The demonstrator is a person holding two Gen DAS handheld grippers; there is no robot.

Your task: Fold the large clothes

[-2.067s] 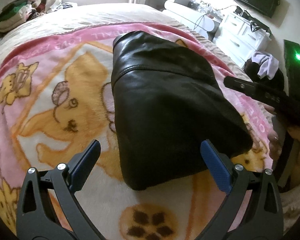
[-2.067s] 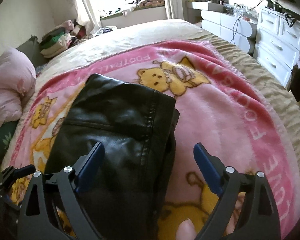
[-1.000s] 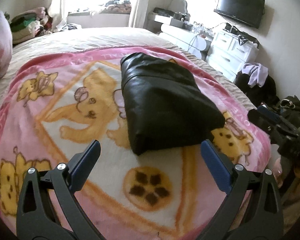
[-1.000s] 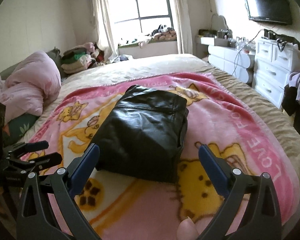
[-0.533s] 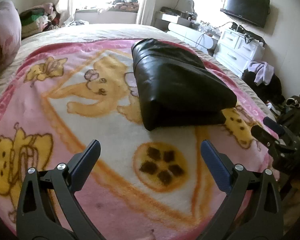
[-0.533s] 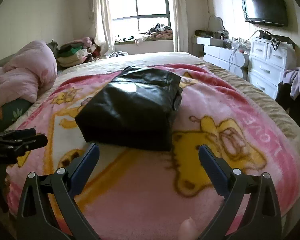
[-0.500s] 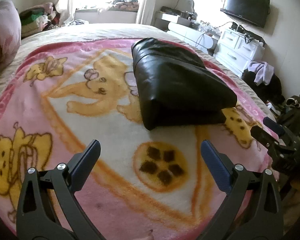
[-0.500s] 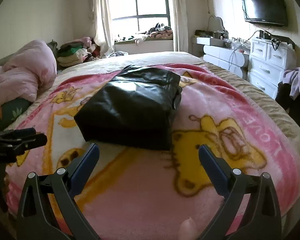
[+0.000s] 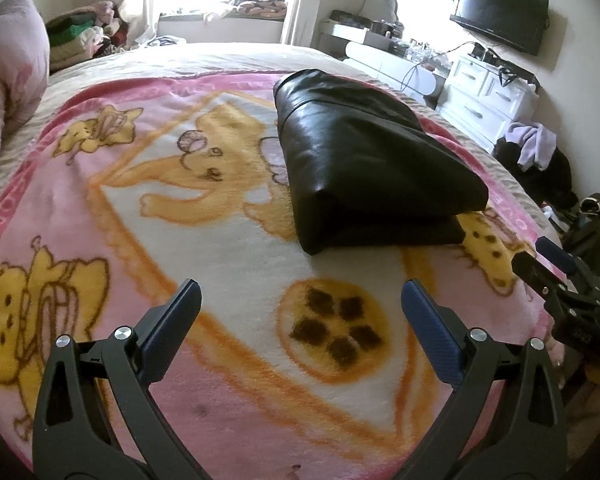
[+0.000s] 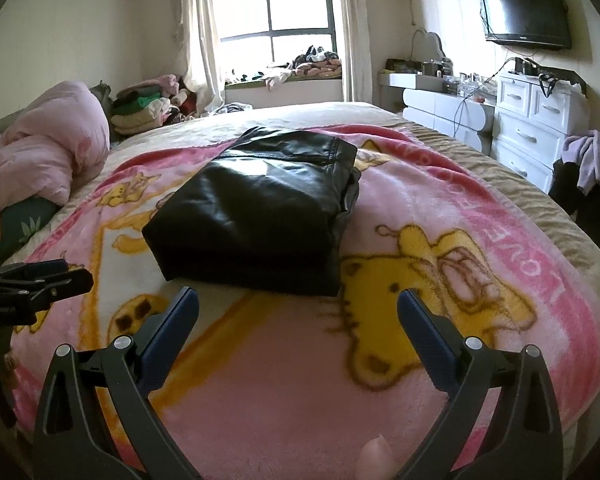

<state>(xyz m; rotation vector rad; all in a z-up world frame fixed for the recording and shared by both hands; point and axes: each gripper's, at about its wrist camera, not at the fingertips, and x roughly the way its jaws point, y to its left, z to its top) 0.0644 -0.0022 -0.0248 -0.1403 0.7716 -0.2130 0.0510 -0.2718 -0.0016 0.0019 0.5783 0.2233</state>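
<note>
Black leather garment point(image 9: 364, 160), one, folded, lies mid-blanket point(image 9: 228, 264) on the bed point(image 10: 500, 168). Two hand-held grippers: left point(image 9: 300, 304) and right point(image 10: 298, 312), both spread wide, empty, short of it. Garment type unclear.

Black leather garment point(image 9: 364, 160) point(image 10: 260, 208), glossy, folded into a compact rectangular bundle of several layers. Lying flat on pink cartoon-print blanket point(image 9: 220, 264) point(image 10: 440, 264), near its middle. Stitched seam across far end; folded edge nearest, layered open edges along right side.
</note>
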